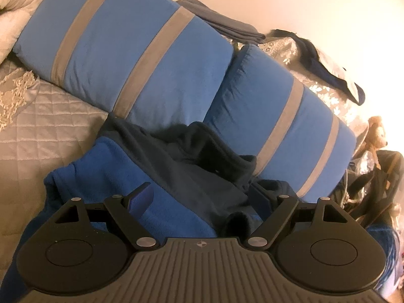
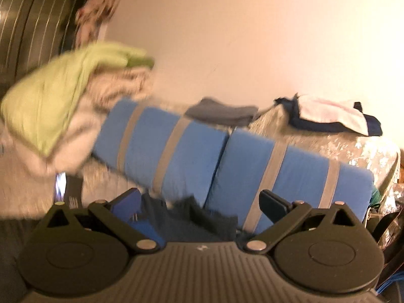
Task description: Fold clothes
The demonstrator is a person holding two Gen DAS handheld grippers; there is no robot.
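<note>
**Showing both grippers spread wide over a fleece garment on the bed**

Lying crumpled on the quilted bedspread [image 1: 45,126], the blue and navy fleece garment [image 1: 161,176] sits against the front of two blue pillows with grey stripes [image 1: 131,58], which run along the bed's head end. The left gripper [image 1: 202,197] hangs directly over the garment with its jaws wide apart and nothing between them; the left finger [image 1: 141,199] lies above the bright blue panel, while the other finger is partly sunk among the navy folds. Cloth fills the whole gap below the jaws, though no fold is pinched.

The right gripper [image 2: 202,204] likewise has its jaws fully spread and empty. The garment [image 2: 192,217] shows low between its fingers, close to the gripper body; this view is motion-blurred, so contact cannot be judged.

Behind the pillows, a folded grey cloth [image 2: 222,112] and a navy and white garment [image 2: 333,118] rest on a shiny patterned cover [image 2: 328,146]. A heap of green and cream bedding [image 2: 50,101] occupies the bed's far left corner.
</note>
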